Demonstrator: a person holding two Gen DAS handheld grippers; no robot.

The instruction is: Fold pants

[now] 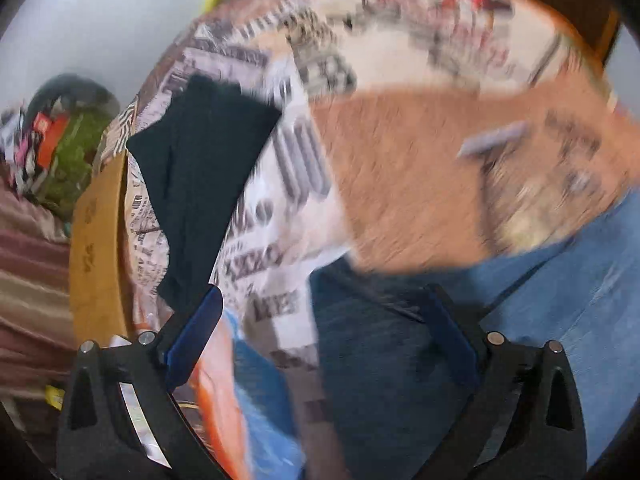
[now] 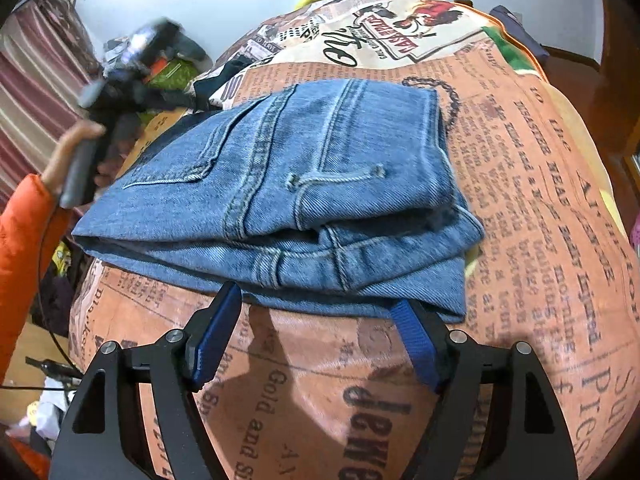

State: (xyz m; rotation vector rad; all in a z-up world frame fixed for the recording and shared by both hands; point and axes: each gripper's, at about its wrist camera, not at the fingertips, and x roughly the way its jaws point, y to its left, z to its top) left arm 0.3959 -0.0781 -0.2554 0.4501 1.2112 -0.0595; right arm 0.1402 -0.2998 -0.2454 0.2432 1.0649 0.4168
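Note:
Blue denim pants (image 2: 280, 196) lie folded in a thick stack on the newspaper-print bed cover (image 2: 540, 200), back pocket up. My right gripper (image 2: 320, 304) is open and empty, its blue-padded fingertips at the near edge of the stack. The left wrist view is motion-blurred. My left gripper (image 1: 324, 300) is open and empty, with the pants (image 1: 560, 288) under and beside its right finger. The left gripper also shows in the right wrist view (image 2: 132, 68), blurred, held in a hand above the left end of the stack.
A dark garment (image 1: 200, 184) lies on the cover near the bed's left edge. A wooden bed rail (image 1: 96, 256) runs down the left. Clutter with a green item (image 1: 76, 160) sits beyond it. An orange sleeve (image 2: 24, 240) is at the left. Wooden furniture (image 2: 616, 80) stands at the right.

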